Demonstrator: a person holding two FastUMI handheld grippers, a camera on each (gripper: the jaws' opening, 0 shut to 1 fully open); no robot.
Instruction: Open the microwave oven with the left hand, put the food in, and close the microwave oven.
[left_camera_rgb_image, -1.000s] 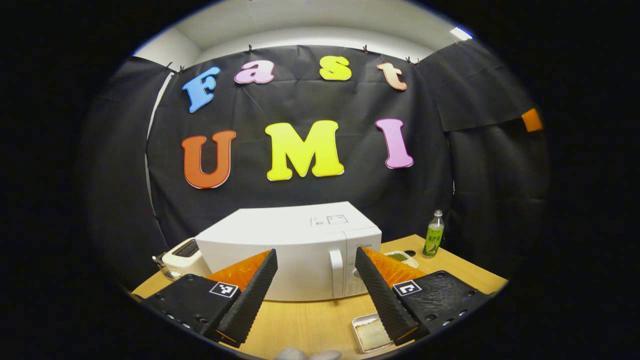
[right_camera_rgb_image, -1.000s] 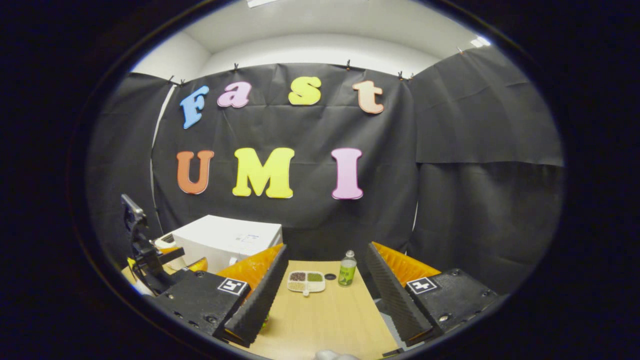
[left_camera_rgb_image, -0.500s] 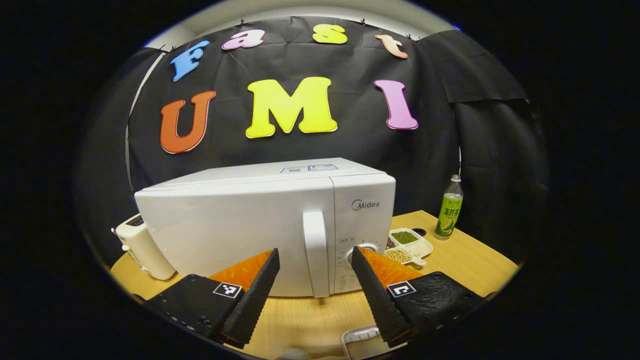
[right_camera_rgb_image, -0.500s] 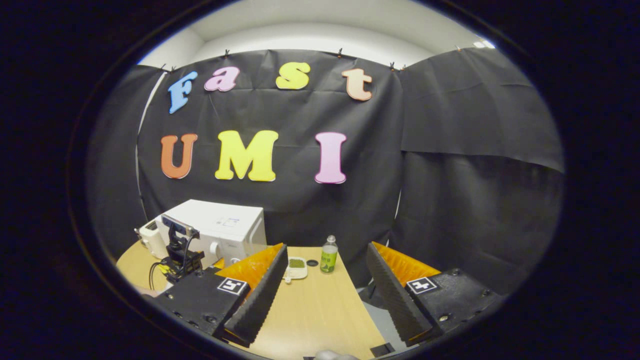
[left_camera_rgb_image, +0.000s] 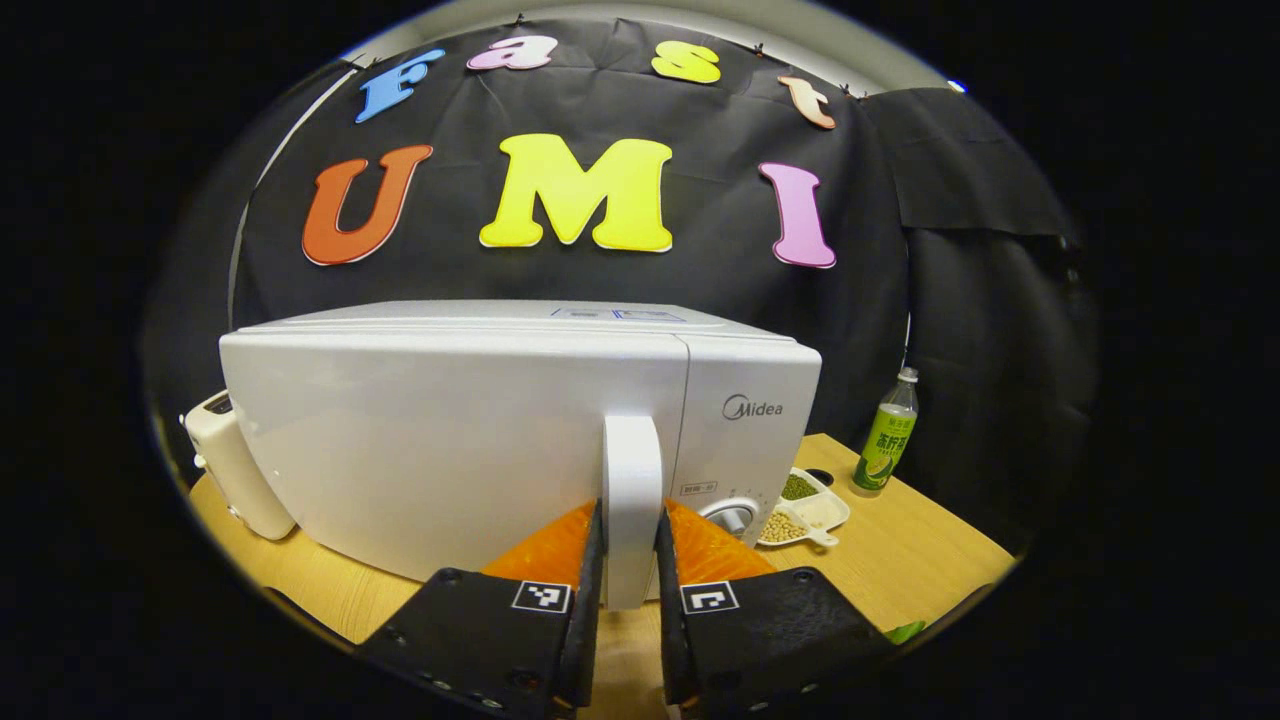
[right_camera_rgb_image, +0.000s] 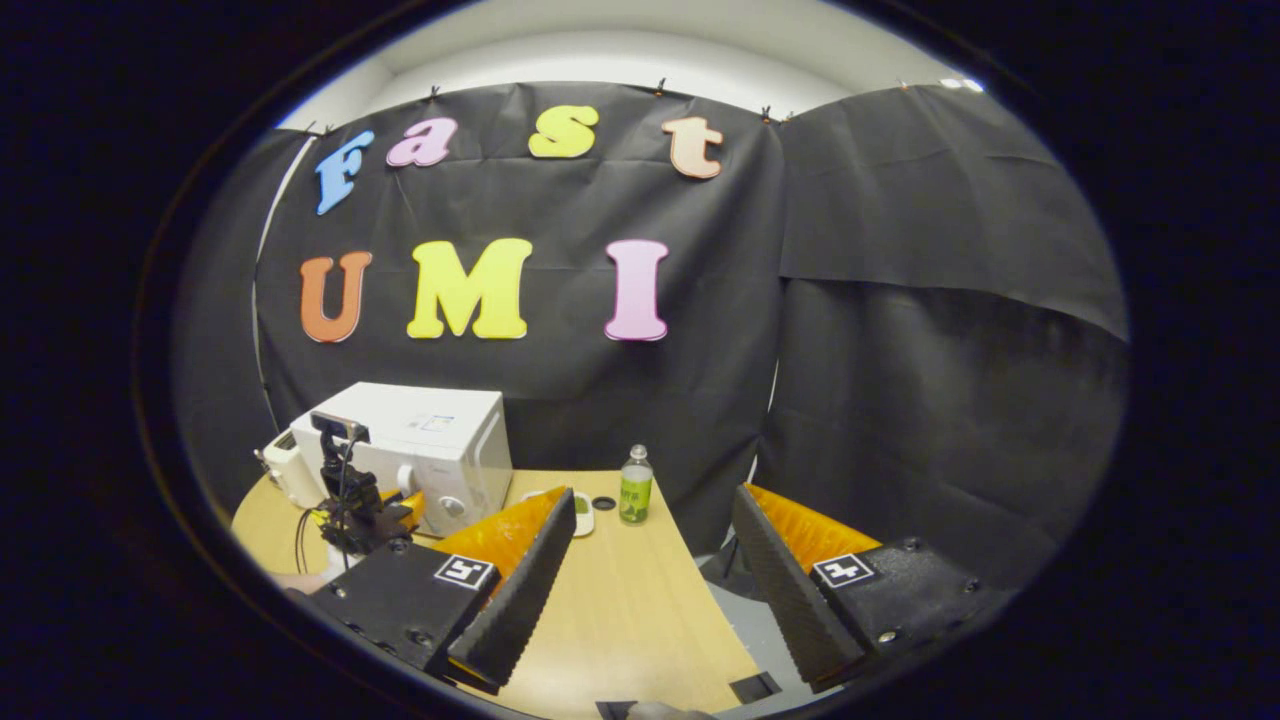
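The white microwave oven (left_camera_rgb_image: 450, 440) stands close in front in the left gripper view, its door flush with the body. My left gripper (left_camera_rgb_image: 630, 600) is shut on the lower part of the upright white door handle (left_camera_rgb_image: 632, 470), one finger pressing on each side. In the right gripper view the microwave oven (right_camera_rgb_image: 420, 445) sits far off at the left of the wooden table (right_camera_rgb_image: 630, 610), with the left gripper (right_camera_rgb_image: 365, 510) in front of its door. My right gripper (right_camera_rgb_image: 650, 590) hangs open above the table's near right part, with nothing between its fingers.
A cream toaster (left_camera_rgb_image: 225, 470) stands left of the microwave. To its right are a divided white dish of beans (left_camera_rgb_image: 805, 505) and a green drink bottle (left_camera_rgb_image: 885, 440), and the bottle (right_camera_rgb_image: 634, 488) has a small black cap (right_camera_rgb_image: 604, 503) beside it. The table's right edge drops to grey floor (right_camera_rgb_image: 745, 630).
My left gripper moved in to the microwave and went from open to shut on the door handle. The right gripper stayed open and drifted back and right.
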